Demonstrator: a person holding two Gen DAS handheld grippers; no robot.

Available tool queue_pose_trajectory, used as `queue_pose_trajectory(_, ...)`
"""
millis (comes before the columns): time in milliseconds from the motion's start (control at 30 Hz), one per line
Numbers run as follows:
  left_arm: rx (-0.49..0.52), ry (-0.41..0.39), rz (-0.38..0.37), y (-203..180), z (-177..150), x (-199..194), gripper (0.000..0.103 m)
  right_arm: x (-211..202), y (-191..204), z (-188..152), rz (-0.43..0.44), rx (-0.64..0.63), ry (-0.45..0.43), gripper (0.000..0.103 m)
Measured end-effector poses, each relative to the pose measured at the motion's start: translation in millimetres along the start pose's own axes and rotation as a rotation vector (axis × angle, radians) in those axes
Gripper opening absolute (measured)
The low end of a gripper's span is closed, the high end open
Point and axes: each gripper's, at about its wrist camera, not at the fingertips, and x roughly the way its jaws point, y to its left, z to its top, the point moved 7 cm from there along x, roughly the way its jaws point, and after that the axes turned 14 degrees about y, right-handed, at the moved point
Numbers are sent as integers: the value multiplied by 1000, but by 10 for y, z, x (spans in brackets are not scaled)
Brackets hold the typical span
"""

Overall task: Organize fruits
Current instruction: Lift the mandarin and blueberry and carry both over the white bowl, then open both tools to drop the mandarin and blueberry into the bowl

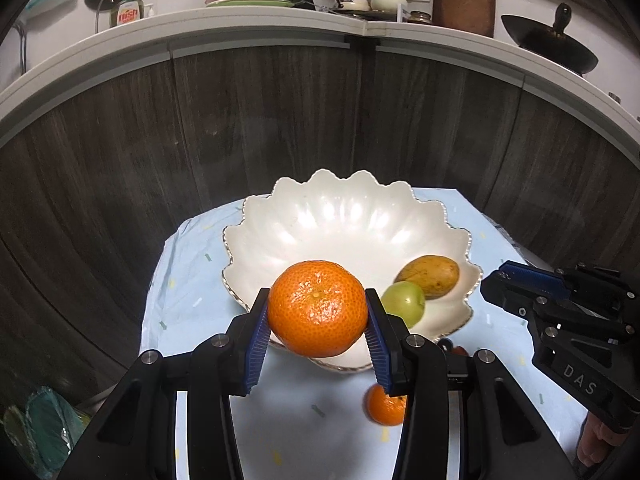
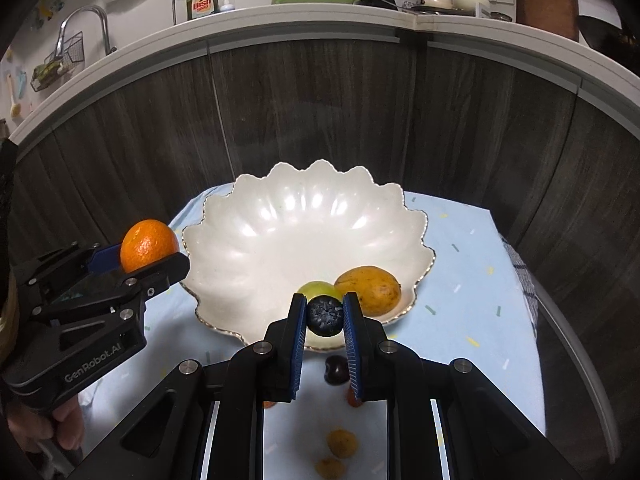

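1. fruits are split between a white scalloped bowl (image 1: 344, 216) and the pale blue cloth (image 1: 192, 280) that the bowl stands on
2. two are already in the bowl, at its near right side: a green fruit (image 2: 316, 290) and a yellow-brown mango (image 2: 370, 290), touching each other
3. the left gripper (image 1: 317, 318) pinches a large orange (image 1: 317, 308) between its blue pads, lifted above the bowl's near rim
4. the right gripper (image 2: 325, 316) pinches a small dark wrinkled fruit (image 2: 325, 315), held over the bowl's near edge, in front of the green fruit
5. still on the cloth, near the person: a small orange (image 1: 384, 404), a dark cherry-like fruit (image 2: 336, 369), a reddish piece half hidden by a finger, and two small yellow-orange fruits (image 2: 341, 443), blurred
6. judged from this, the task is partway done: two fruits placed, two in the air about to be set down, and about five still to collect
7. behind is a dark wood cabinet front, with a cluttered kitchen counter (image 1: 280, 20) on top
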Motion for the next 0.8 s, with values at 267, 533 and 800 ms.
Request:
queue_pose_trajectory(267, -1, 14, 0, 92, 87, 170, 44, 189, 57, 57, 18, 9, 34, 20)
queue_pose_trajectory(533, 17, 35, 2, 168, 156, 368, 44, 403, 207, 50, 49, -17, 72, 20)
queue_pose_trajectory(800, 17, 60, -11, 232, 163, 527, 44, 580, 326, 30, 80, -34, 105, 20)
